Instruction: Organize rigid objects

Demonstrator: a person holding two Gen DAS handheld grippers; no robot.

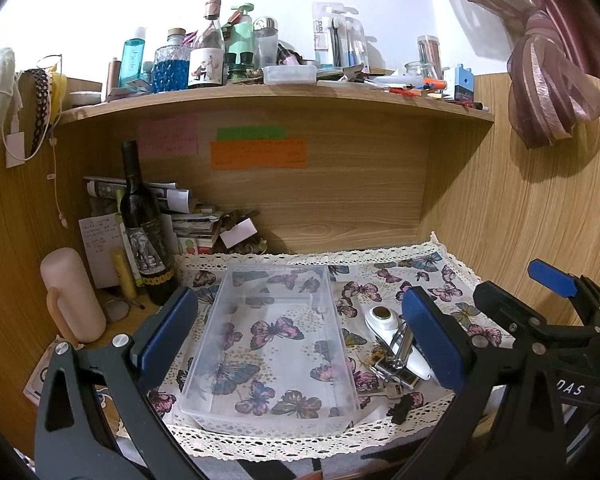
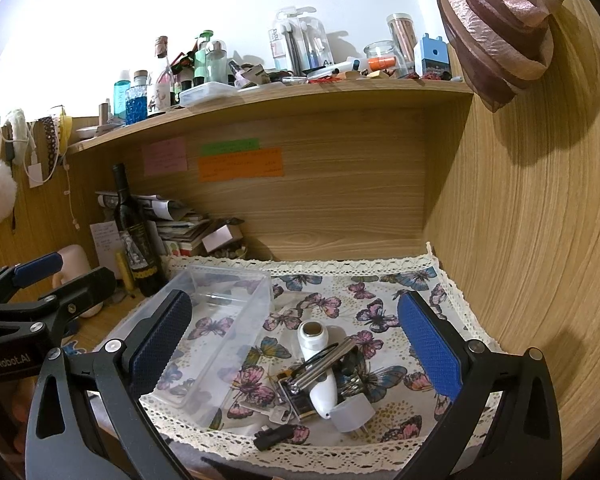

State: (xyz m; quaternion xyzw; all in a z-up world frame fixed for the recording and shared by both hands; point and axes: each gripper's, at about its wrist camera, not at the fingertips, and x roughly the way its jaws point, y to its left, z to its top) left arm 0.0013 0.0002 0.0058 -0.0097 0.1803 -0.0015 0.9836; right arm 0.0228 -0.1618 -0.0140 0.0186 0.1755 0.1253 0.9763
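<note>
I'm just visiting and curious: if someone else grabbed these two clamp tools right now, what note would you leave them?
Left gripper: open, holding nothing, hovering over the clear plastic bin.
Right gripper: open, holding nothing, over the pile.
Bin: on the butterfly cloth, nothing in it.
Pile, right of the bin: white handheld device, metal clip lying across it, grey plug, small black piece.
Done: nothing sorted yet.
Left: probably move each item into the bin.
</note>
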